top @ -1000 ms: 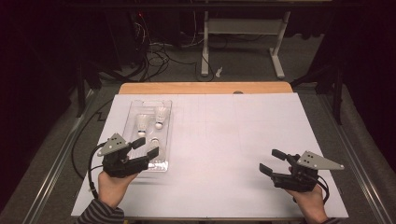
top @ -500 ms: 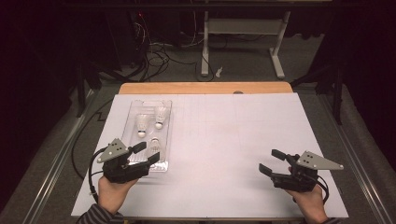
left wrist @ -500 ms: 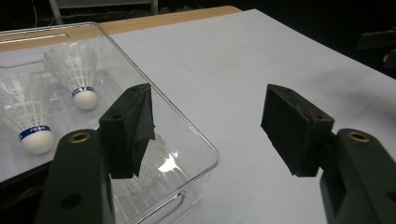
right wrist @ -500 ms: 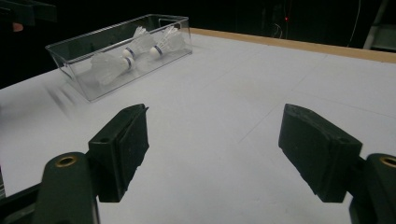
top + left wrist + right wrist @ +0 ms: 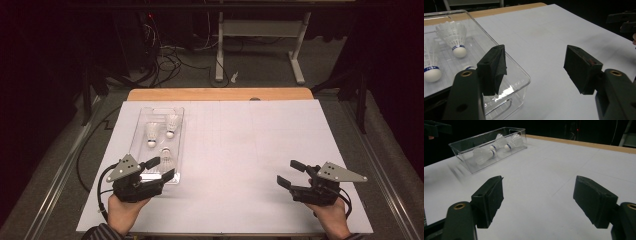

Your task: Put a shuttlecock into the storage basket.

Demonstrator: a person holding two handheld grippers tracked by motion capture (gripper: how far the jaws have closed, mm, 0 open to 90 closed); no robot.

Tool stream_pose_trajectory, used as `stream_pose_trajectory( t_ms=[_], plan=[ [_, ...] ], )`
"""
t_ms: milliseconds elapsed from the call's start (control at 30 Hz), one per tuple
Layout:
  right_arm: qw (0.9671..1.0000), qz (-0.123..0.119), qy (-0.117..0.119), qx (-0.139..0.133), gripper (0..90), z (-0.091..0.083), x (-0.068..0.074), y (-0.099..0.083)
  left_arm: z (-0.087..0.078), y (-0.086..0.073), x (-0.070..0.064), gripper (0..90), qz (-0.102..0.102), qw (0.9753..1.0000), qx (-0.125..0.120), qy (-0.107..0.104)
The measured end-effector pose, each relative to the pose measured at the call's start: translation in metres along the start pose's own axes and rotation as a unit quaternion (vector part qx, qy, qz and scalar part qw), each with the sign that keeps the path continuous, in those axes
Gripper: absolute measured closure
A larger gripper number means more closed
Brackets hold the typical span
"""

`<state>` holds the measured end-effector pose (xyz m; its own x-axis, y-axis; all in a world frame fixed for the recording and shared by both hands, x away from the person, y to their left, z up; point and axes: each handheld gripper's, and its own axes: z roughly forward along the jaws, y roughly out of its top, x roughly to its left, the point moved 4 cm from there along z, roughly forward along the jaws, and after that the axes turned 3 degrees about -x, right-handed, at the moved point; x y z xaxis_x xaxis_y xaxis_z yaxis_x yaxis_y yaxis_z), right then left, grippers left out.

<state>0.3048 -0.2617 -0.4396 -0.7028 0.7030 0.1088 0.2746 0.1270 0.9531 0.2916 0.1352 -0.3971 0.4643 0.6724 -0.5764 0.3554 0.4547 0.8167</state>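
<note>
left gripper (image 5: 162, 168) jaws apart | at clear tray (image 5: 141, 116) corner, maybe touching

shuttlecocks (image 5: 161, 136): 3 | clear tray (image 5: 141, 114): 1 | tongs (image 5: 162, 168): 2

We see the left tool's (image 5: 534, 67) near jaw cover most of one shuttlecock (image 5: 469, 67); another shuttlecock (image 5: 430, 67) is cut off by the edge.

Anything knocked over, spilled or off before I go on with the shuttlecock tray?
Nothing stands out. The clear tray sits flat on the white table cover, with three shuttlecocks lying inside it and none spilled. The left hand-held gripper is open at its near corner; the right hand-held gripper is open over bare cover.
</note>
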Motion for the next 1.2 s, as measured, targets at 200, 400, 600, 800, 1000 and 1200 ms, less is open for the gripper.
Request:
stream_pose_trajectory(
  t_ms=[200,400,600,800,1000,1200],
  plan=[
    [1.0000,0.000,0.001,0.001,24.8,0.000,0.000,0.000,-0.001,-0.007,-0.001,35.2,-0.002,1.0000,0.002,-0.005],
    [1.0000,-0.002,0.002,0.000,24.8,0.000,0.001,0.000,-0.002,-0.011,-0.002,35.2,0.002,1.0000,-0.002,-0.008],
    [1.0000,-0.003,0.002,-0.001,24.8,0.000,0.001,0.000,-0.003,-0.016,-0.001,35.2,0.001,1.0000,-0.002,-0.007],
    [1.0000,-0.005,0.004,-0.002,24.7,0.000,0.002,0.001,-0.007,-0.020,0.002,35.6,0.004,0.9999,-0.013,-0.002],
    [1.0000,-0.006,0.005,0.000,24.8,0.001,0.002,0.001,-0.009,-0.025,0.004,35.9,0.014,0.9998,-0.015,-0.001],
    [0.9999,-0.008,0.006,-0.003,24.8,0.000,0.003,0.001,-0.009,-0.027,0.010,35.8,0.009,0.9998,-0.014,0.009]
  ],
)
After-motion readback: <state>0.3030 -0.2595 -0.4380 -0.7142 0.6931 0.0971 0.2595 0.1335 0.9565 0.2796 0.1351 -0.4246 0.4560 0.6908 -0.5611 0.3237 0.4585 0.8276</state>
